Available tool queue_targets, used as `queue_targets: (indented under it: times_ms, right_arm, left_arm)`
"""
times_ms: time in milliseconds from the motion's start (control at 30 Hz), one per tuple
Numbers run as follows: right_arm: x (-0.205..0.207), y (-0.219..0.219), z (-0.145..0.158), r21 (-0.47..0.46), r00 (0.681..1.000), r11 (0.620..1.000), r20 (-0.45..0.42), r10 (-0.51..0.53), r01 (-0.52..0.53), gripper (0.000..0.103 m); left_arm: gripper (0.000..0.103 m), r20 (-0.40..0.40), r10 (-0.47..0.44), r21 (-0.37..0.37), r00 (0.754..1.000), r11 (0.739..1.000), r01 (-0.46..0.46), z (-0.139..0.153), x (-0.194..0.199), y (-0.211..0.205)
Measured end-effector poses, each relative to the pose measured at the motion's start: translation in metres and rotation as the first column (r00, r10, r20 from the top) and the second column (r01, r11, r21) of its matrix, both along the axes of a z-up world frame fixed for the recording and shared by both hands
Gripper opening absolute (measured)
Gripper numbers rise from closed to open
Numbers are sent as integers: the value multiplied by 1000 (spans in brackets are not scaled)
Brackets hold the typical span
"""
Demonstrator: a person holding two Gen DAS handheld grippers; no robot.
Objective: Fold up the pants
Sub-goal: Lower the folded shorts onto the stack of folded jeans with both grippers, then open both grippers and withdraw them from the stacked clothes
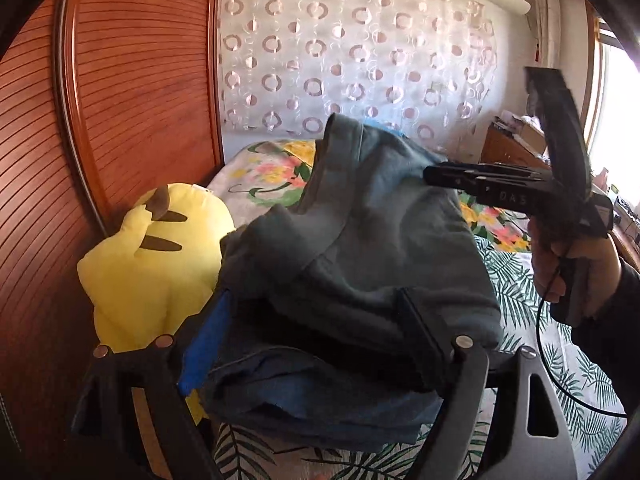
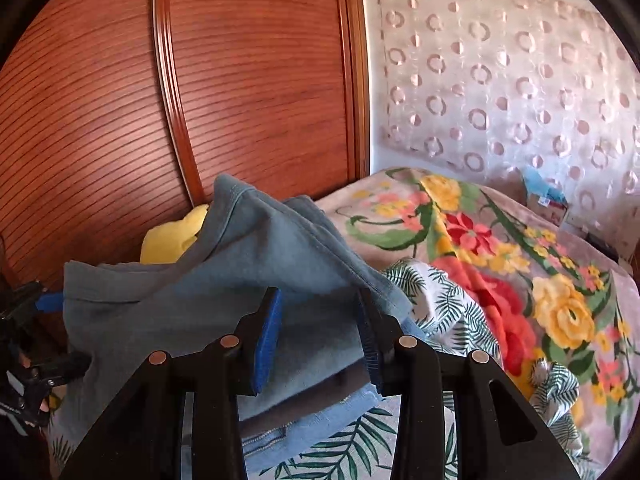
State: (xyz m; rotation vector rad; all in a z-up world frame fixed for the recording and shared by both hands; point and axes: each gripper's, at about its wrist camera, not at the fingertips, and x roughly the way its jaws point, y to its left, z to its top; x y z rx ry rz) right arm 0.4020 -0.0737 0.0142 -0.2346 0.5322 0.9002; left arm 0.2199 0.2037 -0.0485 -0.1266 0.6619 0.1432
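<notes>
the pants (image 1: 360, 248), blue-grey denim, lie bunched in a folded heap on the bed (image 2: 352, 448), on its leaf-print sheet, toward the edge that runs along the wooden wardrobe (image 2: 120, 140). one fold stands up in a peak above the heap; lower layers, with a paler blue layer at the bottom, show beneath.

the left hand-held gripper (image 1: 320, 344) is spread wide, its jaws on either side of the near end of the heap. the cloth sits between them, and the blue pad on one finger stands clear of the fabric, so it has no hold.

the right hand-held gripper (image 2: 316, 340) is part open with the edge of the upper fold running between its fingers. whether the pads press the cloth cannot be told for certain; a gap shows at the blue pad. in the left wrist view this gripper reaches in over the heap from the side, carried by a hand (image 1: 568, 264) in a dark sleeve.

a yellow plush toy (image 1: 156, 264) rests against the wardrobe just beside the pants. a flowered blanket (image 2: 500, 272) covers the far part of the bed, below a curtain (image 2: 500, 80) patterned with rings.
</notes>
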Motion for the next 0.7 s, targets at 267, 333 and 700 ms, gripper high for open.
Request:
queue_targets:
  times_ms: [267,333,700]
  right_arm:
    - [-41,-17,-1,33,999,999,33,-40,39,39]
    - [-52,-22,-1,37,998,998,34,-49,48,39]
    - [-102,-56,5,47,993,992,22,-116,115,44]
  left_arm:
    - [103,25,8,21,1000,1000,-8,7,-11,-9]
    - [103,28,9,26,1000,1000,-10,10,-14,-12]
    - [103,59,14,85,998,996,-19,26,-38,-35]
